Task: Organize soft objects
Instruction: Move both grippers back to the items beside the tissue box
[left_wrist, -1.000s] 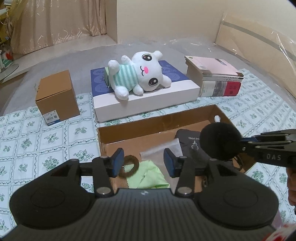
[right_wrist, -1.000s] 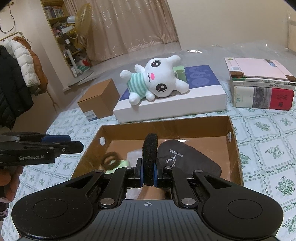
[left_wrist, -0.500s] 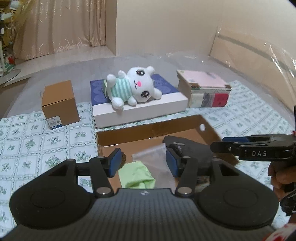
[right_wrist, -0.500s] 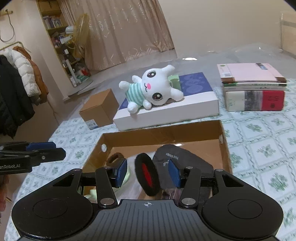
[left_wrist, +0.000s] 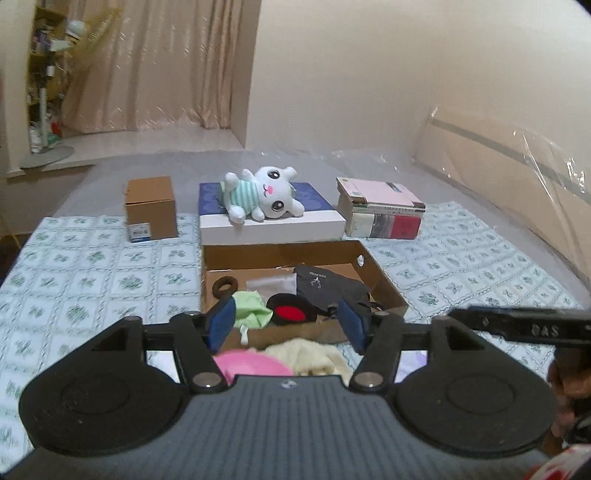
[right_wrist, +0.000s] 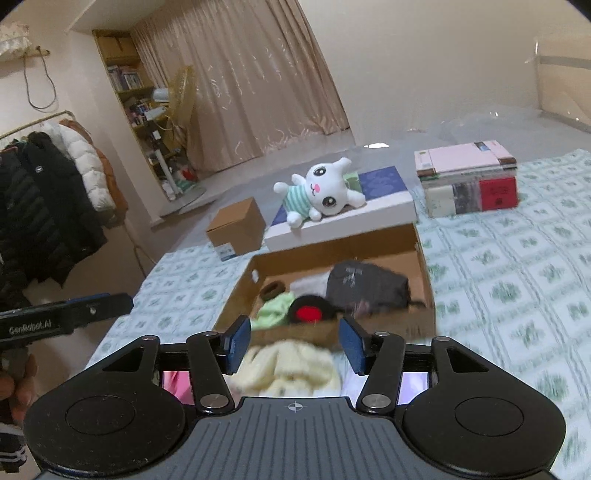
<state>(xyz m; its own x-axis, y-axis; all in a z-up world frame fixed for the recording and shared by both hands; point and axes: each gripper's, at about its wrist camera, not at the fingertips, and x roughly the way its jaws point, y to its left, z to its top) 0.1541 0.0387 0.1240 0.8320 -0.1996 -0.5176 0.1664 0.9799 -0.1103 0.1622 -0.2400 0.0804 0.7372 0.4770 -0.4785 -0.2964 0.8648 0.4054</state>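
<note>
Both claws, left and right, had just opened empty above a blurry, probably cream cloth, risking a mis-grab.

Warm dim light, fisheye bending, seemingly motion-blurred.

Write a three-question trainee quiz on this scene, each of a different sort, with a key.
1. True or false: the right gripper is shut on the black and red pad.
2. What does the plush toy lie on? A) the stack of books B) the flat white box C) the tablecloth
3. Fill in: the green cloth lies inside the ___.

Key:
1. False. Its jaws have just been opening, and the pad lies in the cardboard tray.
2. B, the flat white box.
3. Cardboard tray.
</note>
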